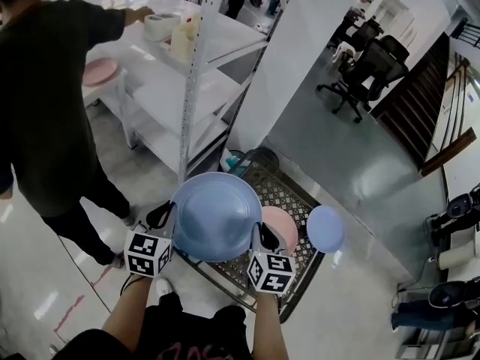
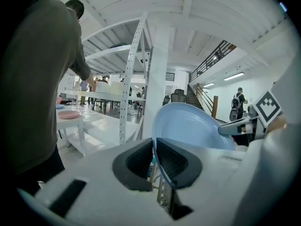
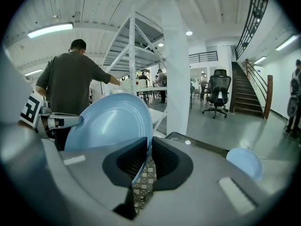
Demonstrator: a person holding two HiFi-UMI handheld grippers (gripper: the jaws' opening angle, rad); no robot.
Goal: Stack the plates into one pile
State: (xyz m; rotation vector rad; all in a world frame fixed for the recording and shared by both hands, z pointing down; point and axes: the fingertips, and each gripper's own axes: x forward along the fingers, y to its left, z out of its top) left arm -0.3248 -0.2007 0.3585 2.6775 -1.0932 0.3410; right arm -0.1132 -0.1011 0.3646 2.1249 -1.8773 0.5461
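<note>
I'm mid-carry w/ the big blue plate (image 1: 216, 216), held up over the desk (image 1: 289, 193) btw both hands. The left gripper (image 1: 166, 217) has its fingers squeezed on the plate's left rim. The right gripper (image 1: 262, 236) does the same on the right rim. Only the thin rim sits in each pair, so they're almost together. The pink plate (image 1: 285, 227) lies on the desk just under it, and a small blue plate (image 1: 325, 228) sits near the desk's right edge. Next, I think: line it up w/ the pink one, lower it flat & let go on both sides together.
</note>
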